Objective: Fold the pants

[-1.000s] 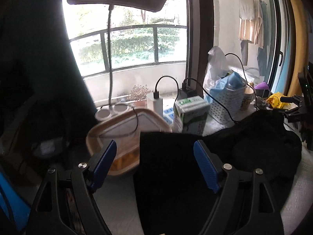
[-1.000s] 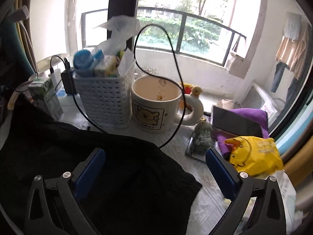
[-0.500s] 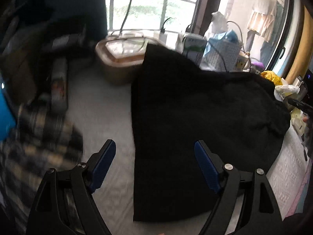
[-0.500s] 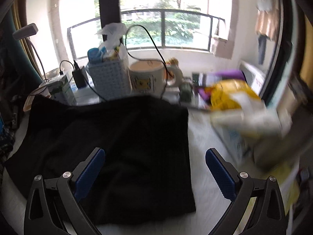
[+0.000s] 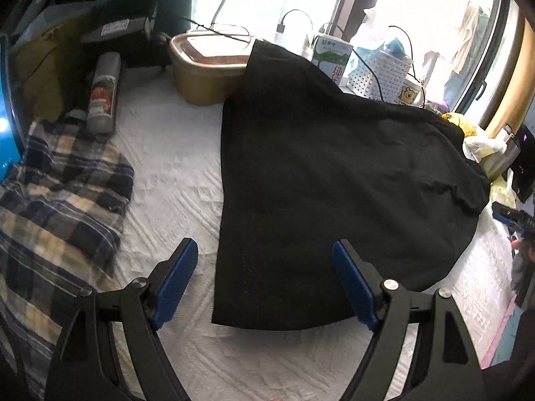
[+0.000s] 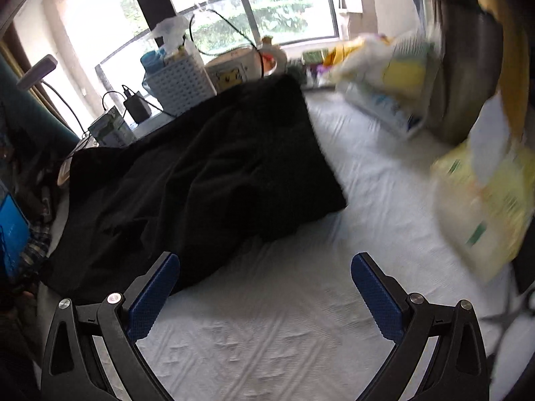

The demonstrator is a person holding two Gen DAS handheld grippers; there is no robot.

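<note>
Left wrist view: left gripper (image 5: 265,272) has its blue-padded jaws spread wide, nothing between the pads, hanging over the near left edge of the black pants (image 5: 327,180). Pants lie flat on a white textured cloth (image 5: 174,153), far end draped against a tan lidded tub (image 5: 207,67). Left of the pants, apart from them: plaid garment (image 5: 57,200) and a spray can (image 5: 102,92) lying on its side. Behind the pants: milk carton (image 5: 329,55), white perforated basket (image 5: 381,73), mug with bear print (image 5: 409,92).

Right wrist view: right gripper (image 6: 265,292) also has its jaws spread, empty, over bare white cloth (image 6: 267,334) just off the pants' near right corner; left pad sits at the fabric edge, contact unclear. Pants (image 6: 200,173) look bunched and wrinkled here, running back toward the basket (image 6: 180,83) and mug (image 6: 230,72). Right side is motion-blurred, probably yellow-white plastic packages (image 6: 481,193).
</note>
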